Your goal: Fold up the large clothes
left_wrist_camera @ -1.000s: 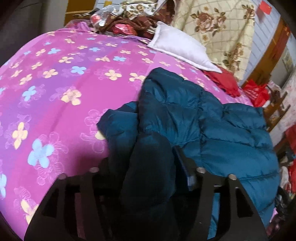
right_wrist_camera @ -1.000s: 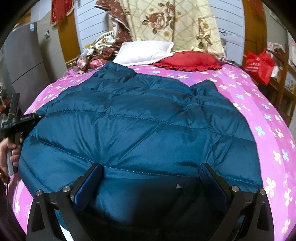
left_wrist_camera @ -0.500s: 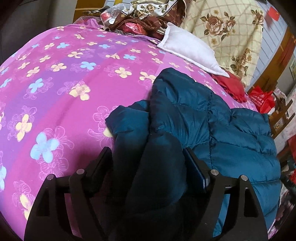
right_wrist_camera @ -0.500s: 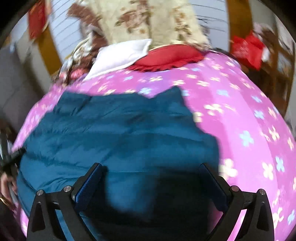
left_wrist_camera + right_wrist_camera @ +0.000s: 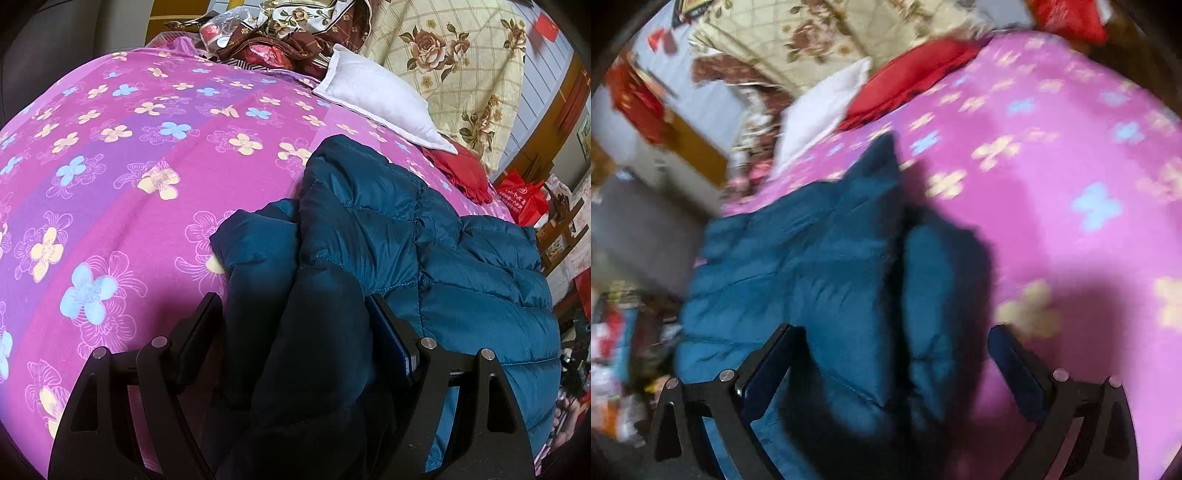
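Observation:
A teal quilted down jacket (image 5: 424, 251) lies on a pink flowered bedspread (image 5: 129, 166). A thick fold of it, a sleeve or edge, sits between the fingers of my left gripper (image 5: 295, 317), which has opened a little and no longer pinches it tight. In the blurred right wrist view the jacket (image 5: 812, 266) fills the lower left. My right gripper (image 5: 892, 350) is wide open over the jacket's right edge, with a fold between its fingers, not clamped.
A white pillow (image 5: 376, 99) and a red cushion (image 5: 461, 170) lie at the head of the bed. A floral quilt (image 5: 461, 62) and piled clothes (image 5: 280, 37) are behind them. A red bag (image 5: 524, 195) and furniture stand to the right.
My left gripper's fingers have spread apart around the jacket fold. My right gripper swung fast to the right and tilted, from the hem's middle to the jacket's right edge.

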Demonstrator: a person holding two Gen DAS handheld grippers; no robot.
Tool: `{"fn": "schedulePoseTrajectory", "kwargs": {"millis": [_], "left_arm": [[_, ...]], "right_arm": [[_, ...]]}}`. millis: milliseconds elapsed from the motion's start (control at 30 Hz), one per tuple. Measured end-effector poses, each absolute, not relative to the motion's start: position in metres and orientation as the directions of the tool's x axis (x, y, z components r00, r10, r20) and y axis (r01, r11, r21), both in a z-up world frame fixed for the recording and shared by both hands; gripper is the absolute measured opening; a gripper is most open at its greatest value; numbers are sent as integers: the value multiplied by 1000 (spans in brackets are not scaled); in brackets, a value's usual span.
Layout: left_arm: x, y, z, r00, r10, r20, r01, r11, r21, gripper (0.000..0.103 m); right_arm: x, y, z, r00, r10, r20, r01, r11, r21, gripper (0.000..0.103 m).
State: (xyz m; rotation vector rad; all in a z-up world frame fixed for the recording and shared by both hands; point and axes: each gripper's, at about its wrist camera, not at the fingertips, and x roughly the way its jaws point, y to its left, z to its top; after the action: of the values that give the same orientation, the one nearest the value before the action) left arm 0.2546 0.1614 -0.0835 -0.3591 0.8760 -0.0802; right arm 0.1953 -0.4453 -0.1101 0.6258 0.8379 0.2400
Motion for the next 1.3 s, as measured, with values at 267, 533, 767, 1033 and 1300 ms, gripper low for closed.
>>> {"fn": "schedulePoseTrajectory", "kwargs": {"millis": [267,533,767,1033,1300], "left_arm": [[254,160,-83,641,-222,-735,-70,936,-344,80],[248,141,-73,673,-160,-722,-21,972,-234,50],[247,128,-73,681,-71,-729,-21,993,-117,48],[253,141,-80,648,-101,-755,-65,980,-187,71],[253,158,-83,603,-235,-763,-61,939,-338,79]], "right_arm": [[198,-433,-116,658,489,-572,-88,805,587,80],[199,-387,-90,665,237,-708,-117,970,214,49],[200,-367,-91,665,88,-741,-85,995,41,46],[202,-388,-101,637,114,-762,9,988,155,69],[203,-400,-108,612,170,-772,41,968,246,80]]}}
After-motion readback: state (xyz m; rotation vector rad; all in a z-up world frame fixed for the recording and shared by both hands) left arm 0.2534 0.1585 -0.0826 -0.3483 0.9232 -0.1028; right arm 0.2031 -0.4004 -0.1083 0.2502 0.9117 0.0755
